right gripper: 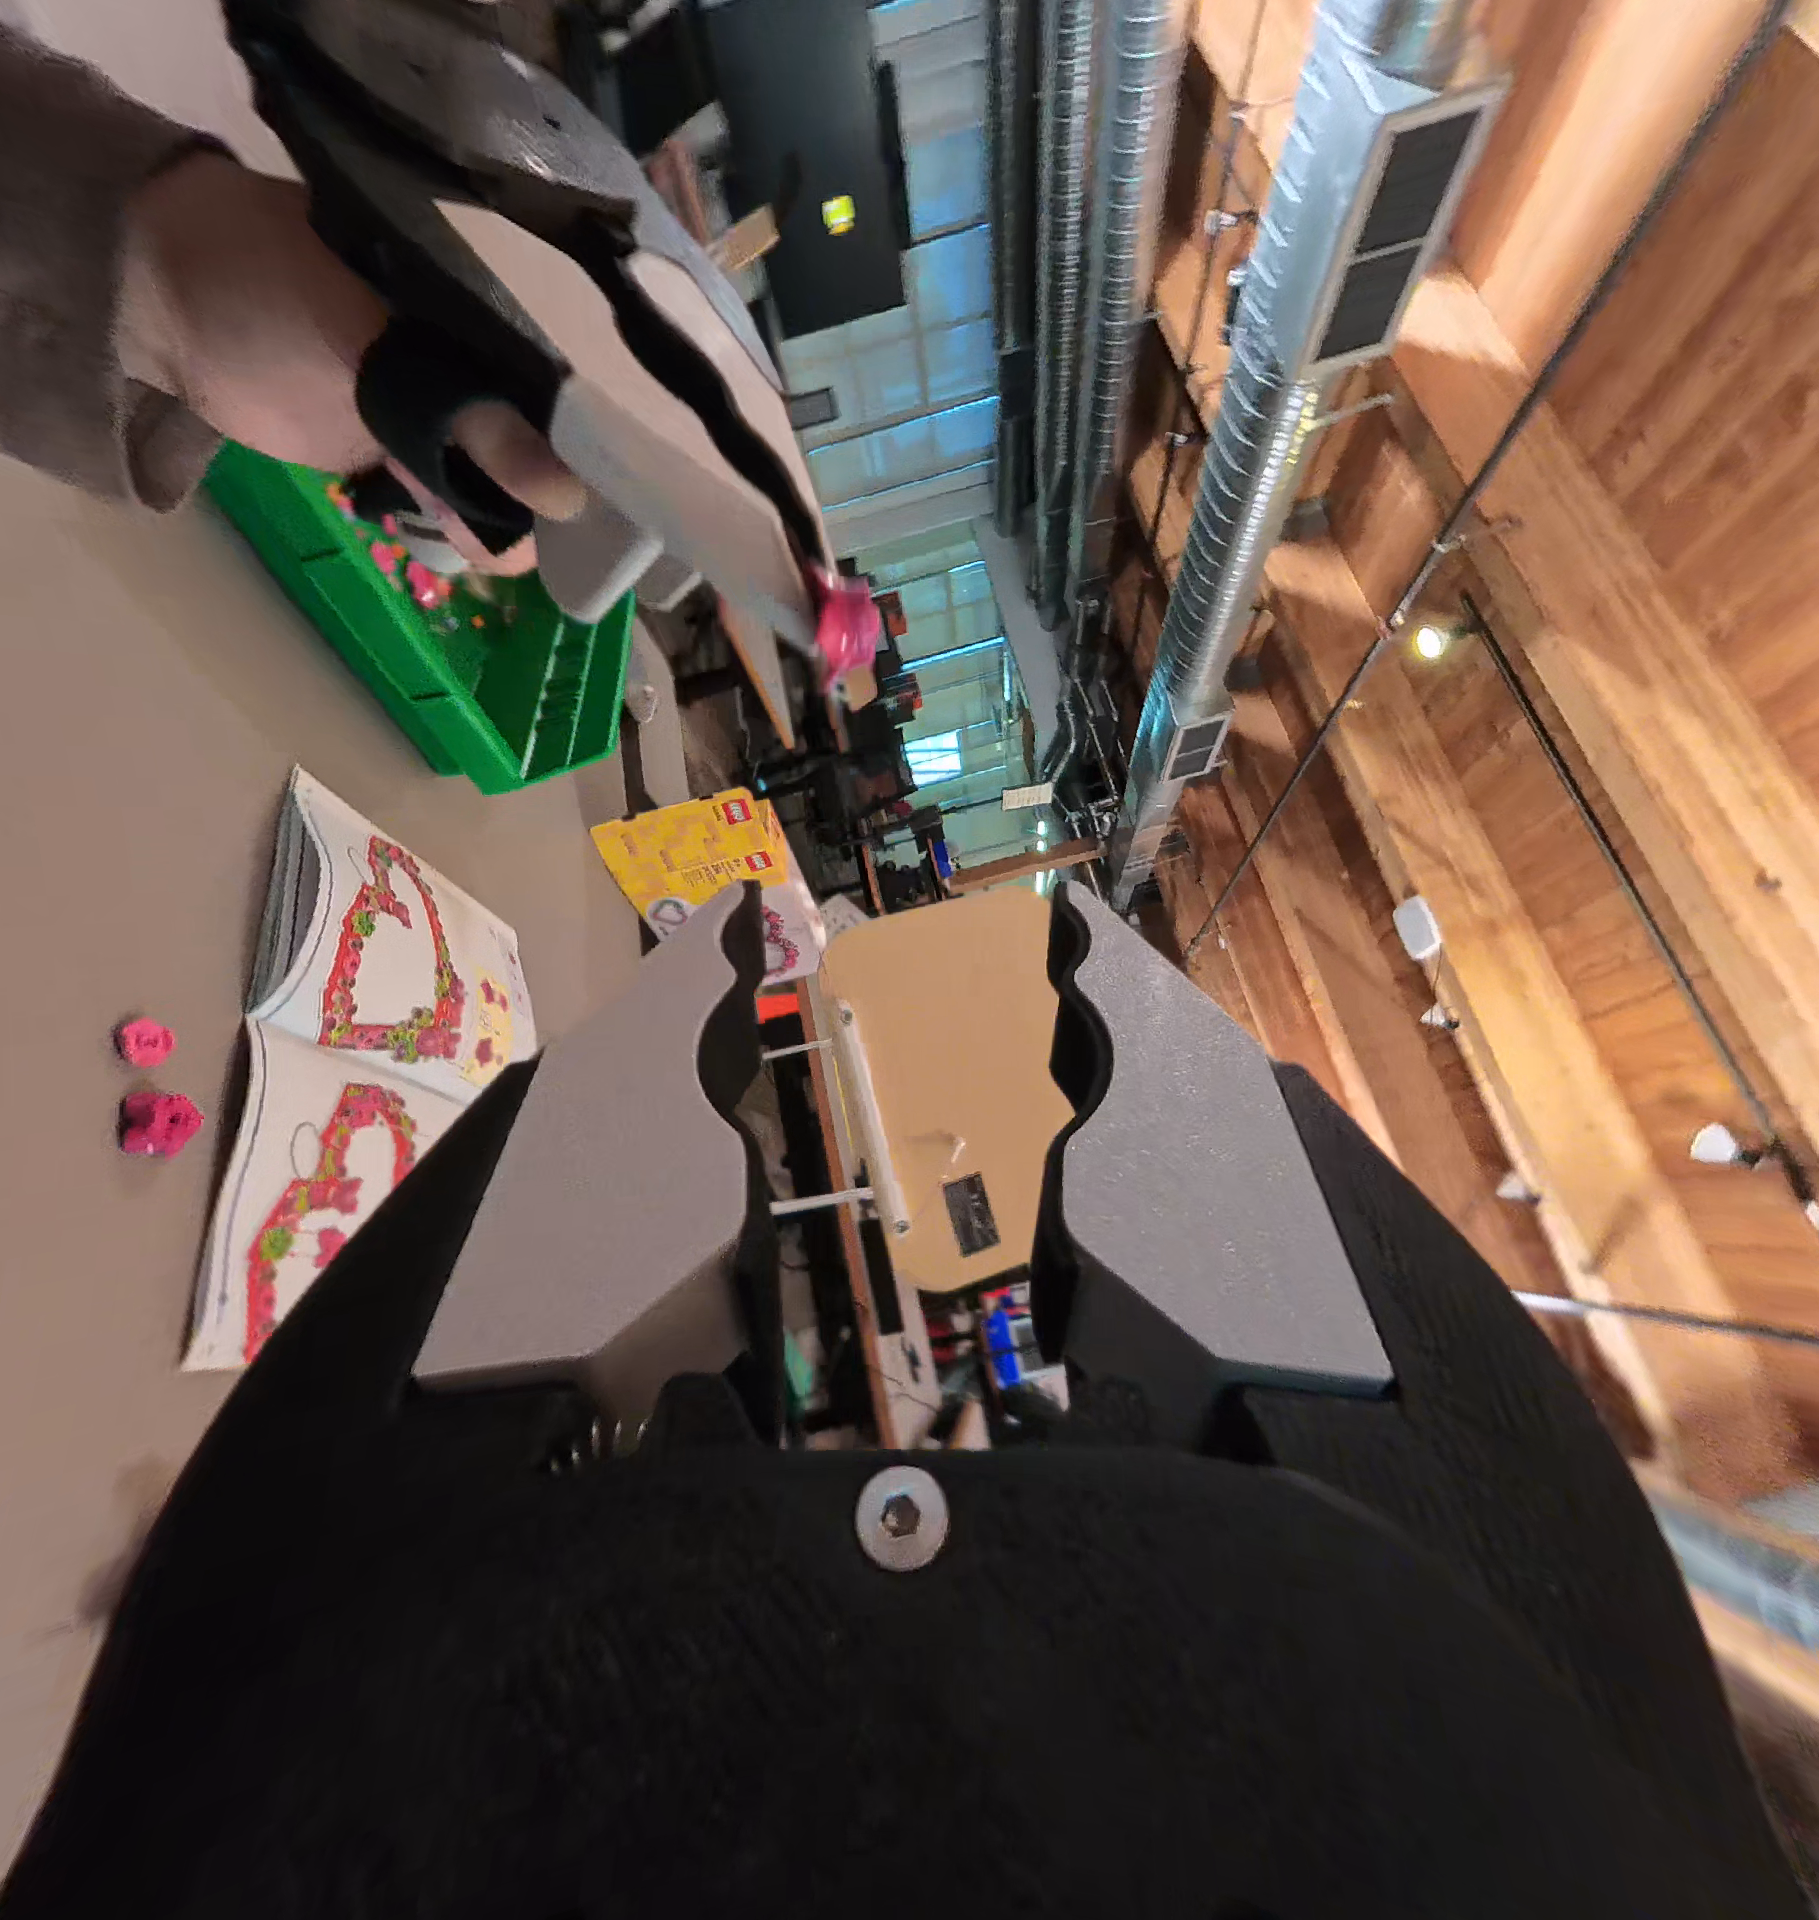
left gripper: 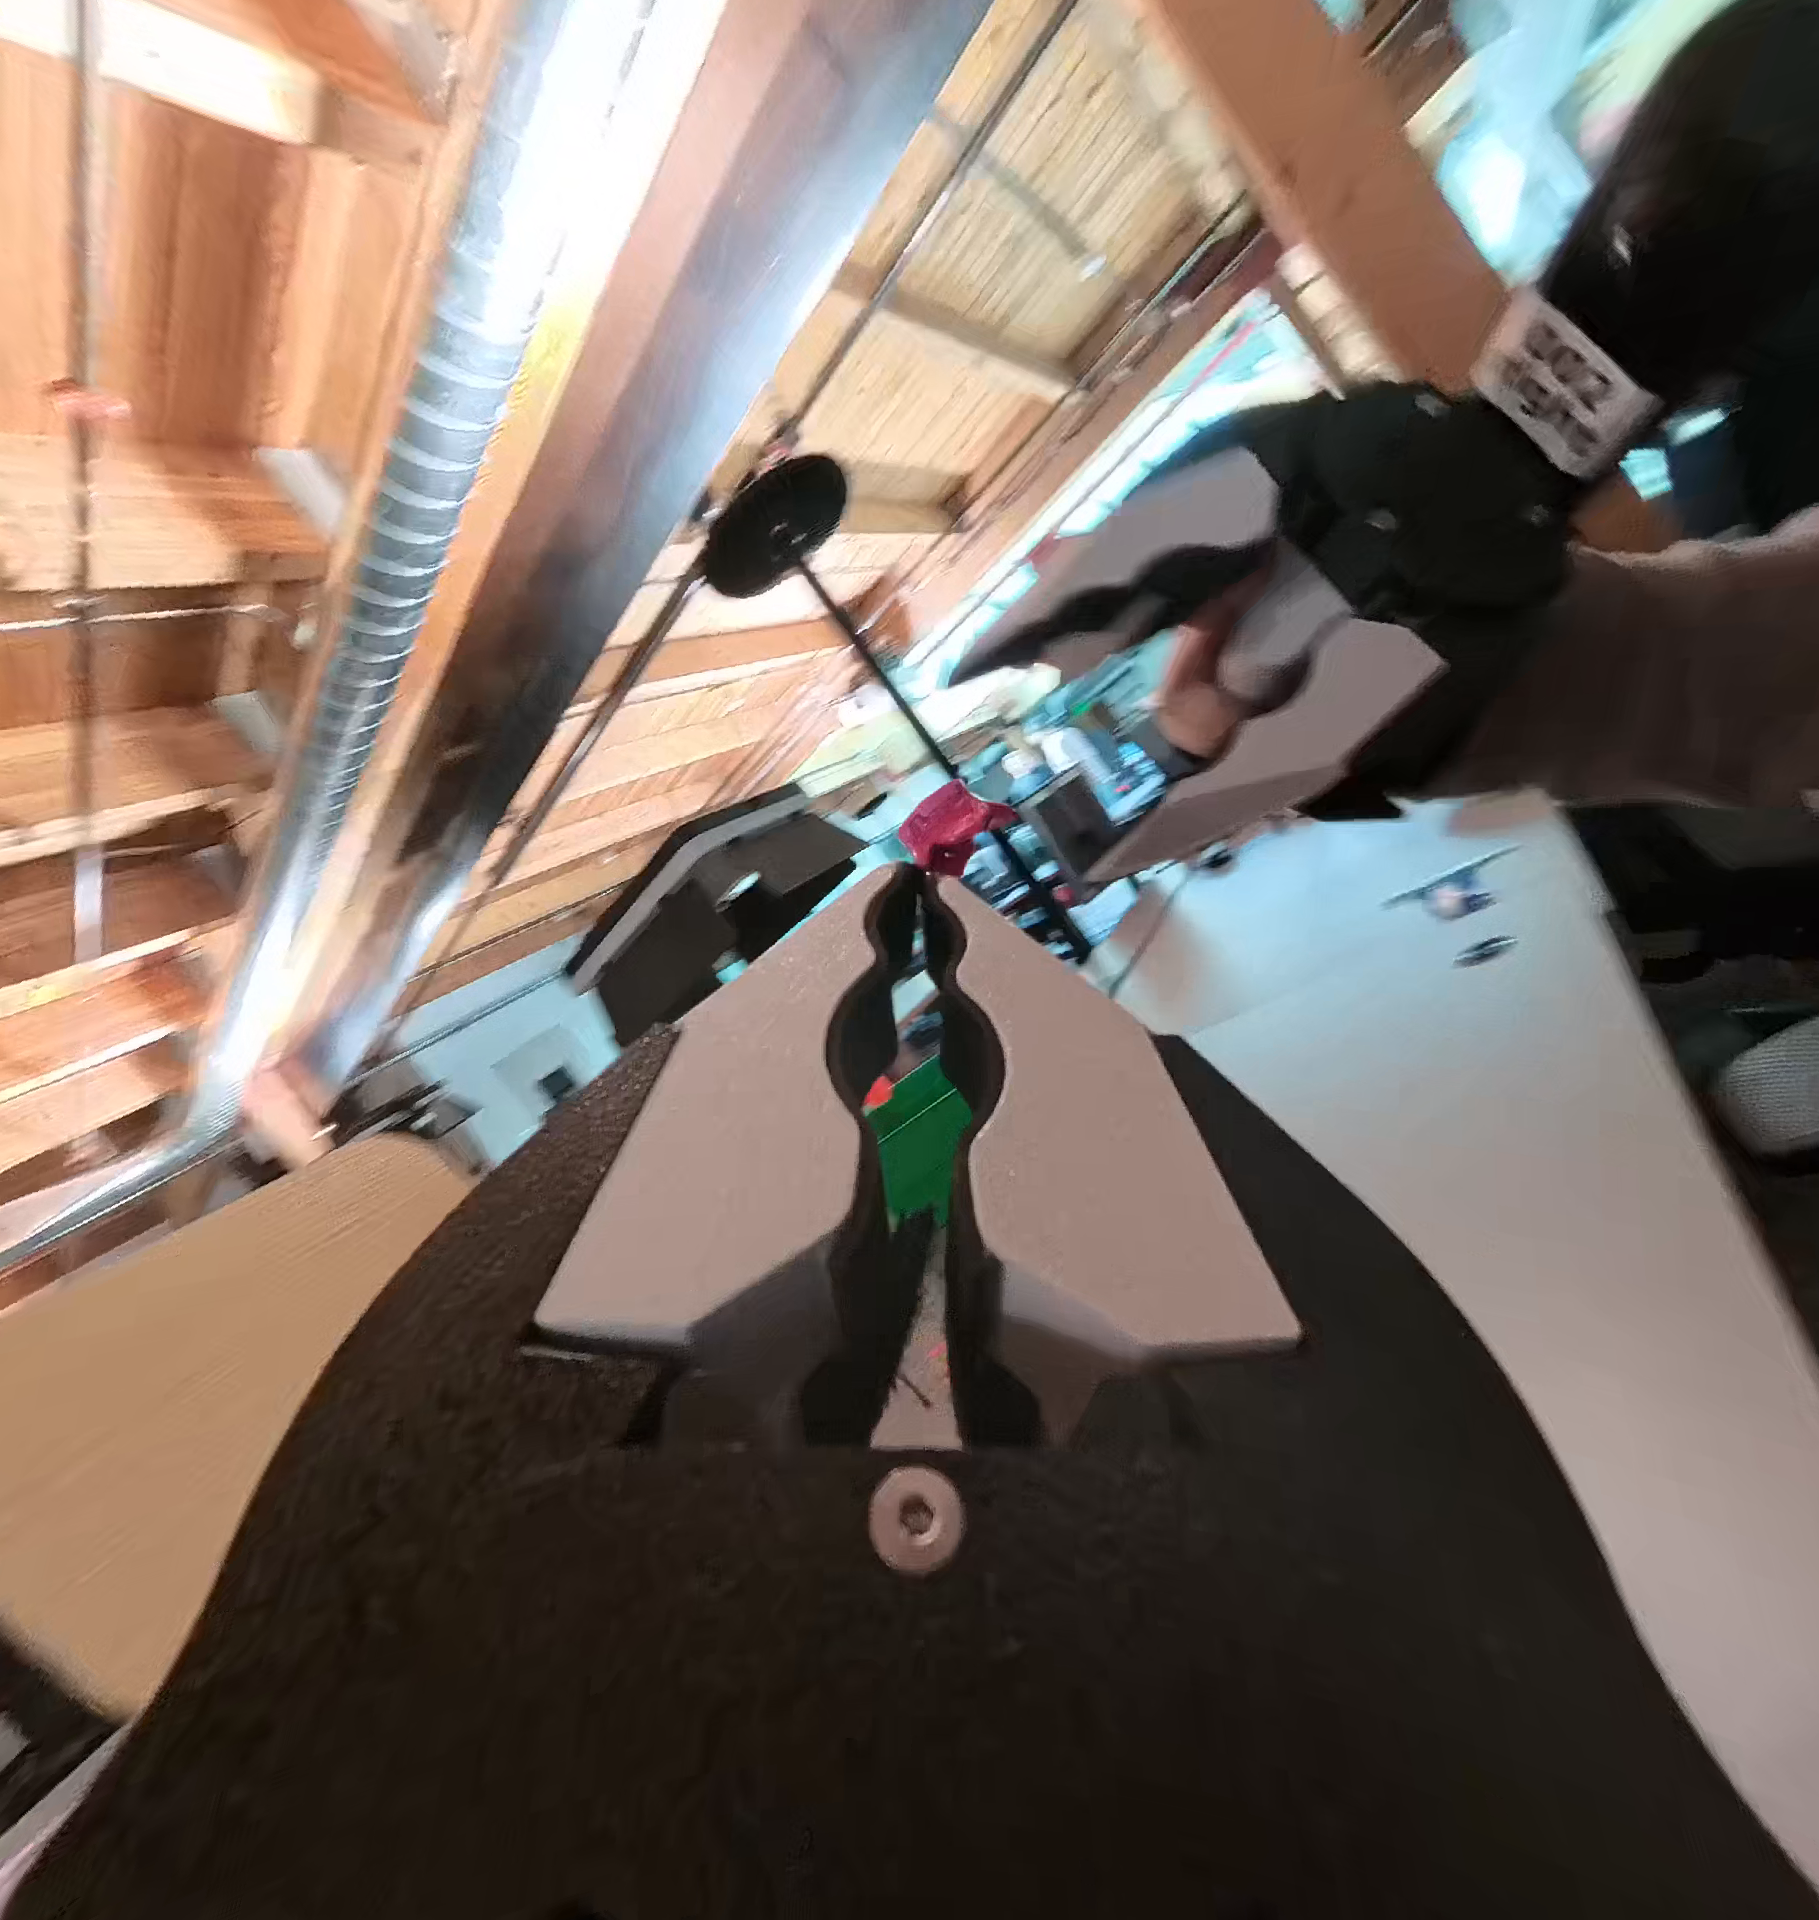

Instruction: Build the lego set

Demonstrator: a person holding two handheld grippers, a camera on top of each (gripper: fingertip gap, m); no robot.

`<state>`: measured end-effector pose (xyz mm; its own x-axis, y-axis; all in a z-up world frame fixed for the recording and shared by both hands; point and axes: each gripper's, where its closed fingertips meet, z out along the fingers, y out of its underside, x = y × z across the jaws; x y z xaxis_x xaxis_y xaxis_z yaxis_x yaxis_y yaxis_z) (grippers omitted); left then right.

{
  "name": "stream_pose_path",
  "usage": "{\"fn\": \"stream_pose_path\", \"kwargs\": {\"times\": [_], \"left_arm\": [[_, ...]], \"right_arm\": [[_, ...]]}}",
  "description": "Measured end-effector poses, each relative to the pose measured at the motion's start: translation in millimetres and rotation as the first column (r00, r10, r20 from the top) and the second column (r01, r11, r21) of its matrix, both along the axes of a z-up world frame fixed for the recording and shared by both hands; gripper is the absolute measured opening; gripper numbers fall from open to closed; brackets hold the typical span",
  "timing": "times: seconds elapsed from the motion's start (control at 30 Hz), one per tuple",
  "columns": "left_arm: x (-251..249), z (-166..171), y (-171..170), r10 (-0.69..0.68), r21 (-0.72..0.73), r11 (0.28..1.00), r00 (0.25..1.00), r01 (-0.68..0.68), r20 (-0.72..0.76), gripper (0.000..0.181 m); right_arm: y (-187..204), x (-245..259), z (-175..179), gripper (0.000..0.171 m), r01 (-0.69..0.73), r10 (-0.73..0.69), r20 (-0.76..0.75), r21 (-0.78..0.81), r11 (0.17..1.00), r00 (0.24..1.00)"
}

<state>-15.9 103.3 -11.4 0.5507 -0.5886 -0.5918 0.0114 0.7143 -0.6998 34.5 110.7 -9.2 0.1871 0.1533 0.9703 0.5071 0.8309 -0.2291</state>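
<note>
- Wooden ceiling beams and a silver duct fill the background; both cameras tilt steeply above a pale table.
- Left gripper has its jaws pressed together on a small pink lego piece at the tips, seen at 12 o'clock.
- Right gripper stands wide apart, holding nothing.
- On the table: green tray at 10 o'clock, open instruction booklet at 9, two pink flower pieces beside it, yellow box.
</note>
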Motion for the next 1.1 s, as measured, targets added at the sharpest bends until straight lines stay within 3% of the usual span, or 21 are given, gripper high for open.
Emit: {"fn": "stream_pose_path", "kwargs": {"times": [0.17,0.27,0.37,0.5,0.73,1.1], "left_arm": [[-42.8,20.7,39.7,0.244,0.000,0.969,0.955,-0.248,0.169,0.000],[-73.5,30.5,61.1,0.436,0.023,0.891,0.868,-0.454,0.237,0.000],[-101.8,19.9,77.7,0.577,0.011,0.802,0.779,-0.597,0.244,0.000],[-130.7,-22.8,89.7,0.680,-0.009,0.722,0.707,-0.691,0.194,0.000],[-116.7,-104.4,104.2,0.681,0.023,0.732,0.732,-0.681,-0.013,0.000],[-102.4,-119.6,101.4,0.633,0.047,0.774,0.772,-0.631,-0.066,0.000]], "right_arm": [[53.1,27.3,-44.6,0.048,-0.066,0.024,-0.296,-0.134,0.989,0.955],[88.5,31.7,-81.8,0.046,-0.110,-0.012,-0.440,-0.249,0.962,0.898],[105.6,23.8,-96.5,0.046,-0.204,-0.011,-0.555,-0.324,0.924,0.831],[110.4,0.0,-105.3,0.046,-0.309,0.041,-0.612,-0.339,0.889,0.789],[113.3,-23.8,-124.3,0.046,-0.398,0.074,-0.610,-0.416,0.818,0.789],[100.8,-16.2,-115.0,0.043,-0.396,0.112,-0.617,-0.346,0.851,0.779]]}}
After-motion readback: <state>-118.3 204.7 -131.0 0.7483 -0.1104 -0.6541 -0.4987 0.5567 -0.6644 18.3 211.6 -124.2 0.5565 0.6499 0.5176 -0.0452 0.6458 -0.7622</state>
